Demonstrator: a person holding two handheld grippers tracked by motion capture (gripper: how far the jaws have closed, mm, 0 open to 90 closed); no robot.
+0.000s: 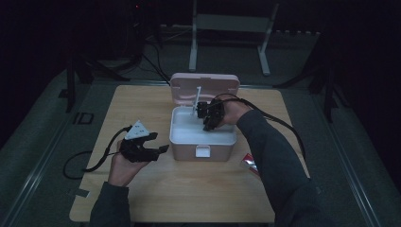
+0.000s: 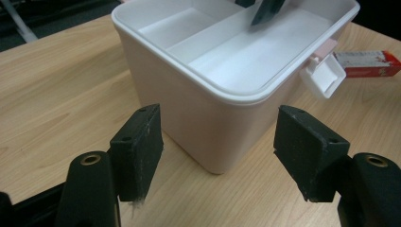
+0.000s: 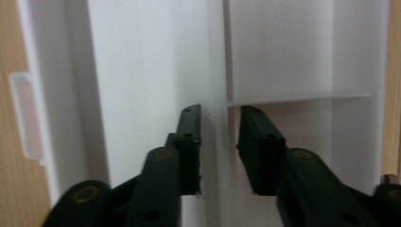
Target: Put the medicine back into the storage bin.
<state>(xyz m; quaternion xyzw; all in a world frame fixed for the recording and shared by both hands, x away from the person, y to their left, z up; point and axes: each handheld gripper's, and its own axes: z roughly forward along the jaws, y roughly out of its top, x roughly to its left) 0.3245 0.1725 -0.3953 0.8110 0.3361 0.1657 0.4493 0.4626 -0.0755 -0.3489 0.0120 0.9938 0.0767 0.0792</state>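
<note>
A pink storage box (image 1: 182, 150) stands mid-table with its lid (image 1: 204, 85) swung up at the back. A white inner tray (image 1: 189, 132) sits in it. My right gripper (image 1: 207, 124) reaches down into the tray. Its jaws are closed narrowly on the tray's upright middle divider (image 3: 218, 71), which runs between them in the right gripper view (image 3: 218, 123). The left gripper view also catches the right gripper's tip (image 2: 265, 12) over that divider. My left gripper (image 1: 158, 143) is held open just left of the box. Its wide jaws (image 2: 220, 151) face the box's near corner (image 2: 189, 118) without touching it.
A white latch (image 2: 326, 75) hangs from the box front. A red and white packet (image 1: 248, 163) lies on the wooden table (image 1: 142, 198) to the right of the box. Cables trail from both grippers. Metal stand legs rise on the dark floor beyond the table.
</note>
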